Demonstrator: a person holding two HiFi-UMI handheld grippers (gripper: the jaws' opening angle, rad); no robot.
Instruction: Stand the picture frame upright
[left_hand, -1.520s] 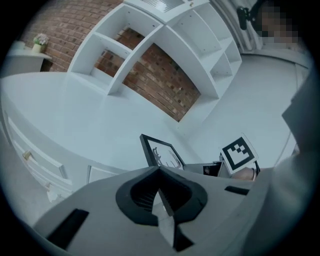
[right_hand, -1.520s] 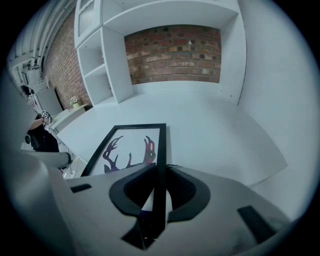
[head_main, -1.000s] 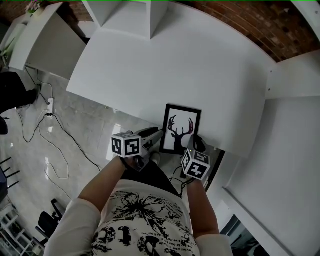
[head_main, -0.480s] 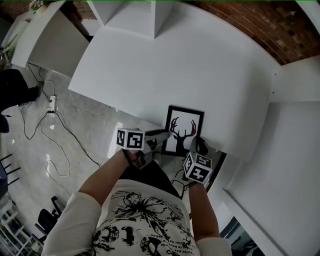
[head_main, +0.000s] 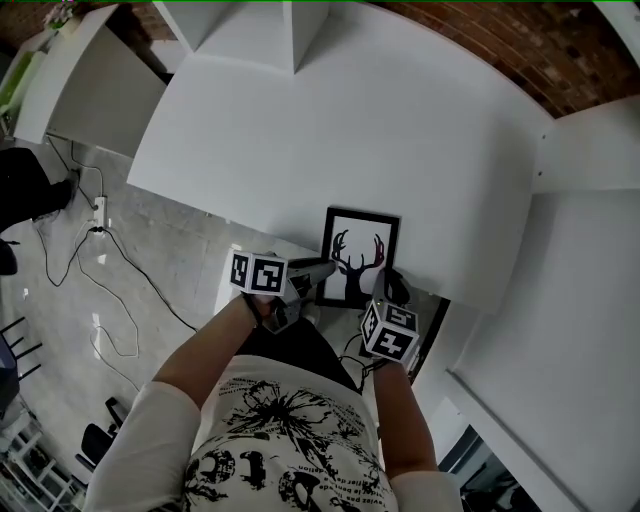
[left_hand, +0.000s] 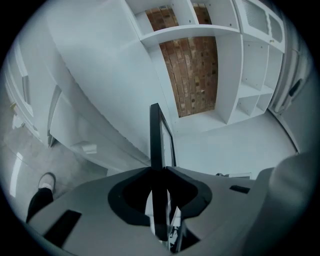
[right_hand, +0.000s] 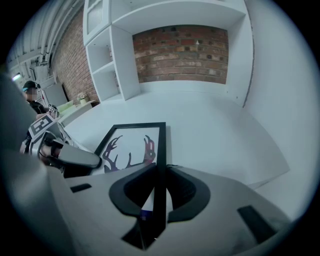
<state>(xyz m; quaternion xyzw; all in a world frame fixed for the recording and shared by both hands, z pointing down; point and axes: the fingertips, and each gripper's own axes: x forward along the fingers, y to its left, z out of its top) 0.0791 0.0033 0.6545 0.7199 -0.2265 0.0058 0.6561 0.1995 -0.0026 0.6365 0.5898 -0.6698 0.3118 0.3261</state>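
the left gripper (head_main: 320, 270) was closing on the picture frame (head_main: 358, 258) at 8 o'clock while the right gripper (head_main: 384, 292) clamped its 4 o'clock edge, likely to tip it upright.

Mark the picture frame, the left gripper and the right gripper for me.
picture frame (head_main: 358, 255), head view, on the antler print at its middle.
left gripper (left_hand: 159, 169), left gripper view, between its jaws, which are closing on the frame's edge.
right gripper (right_hand: 160, 167), right gripper view, between its jaws, clamped on the frame's edge.
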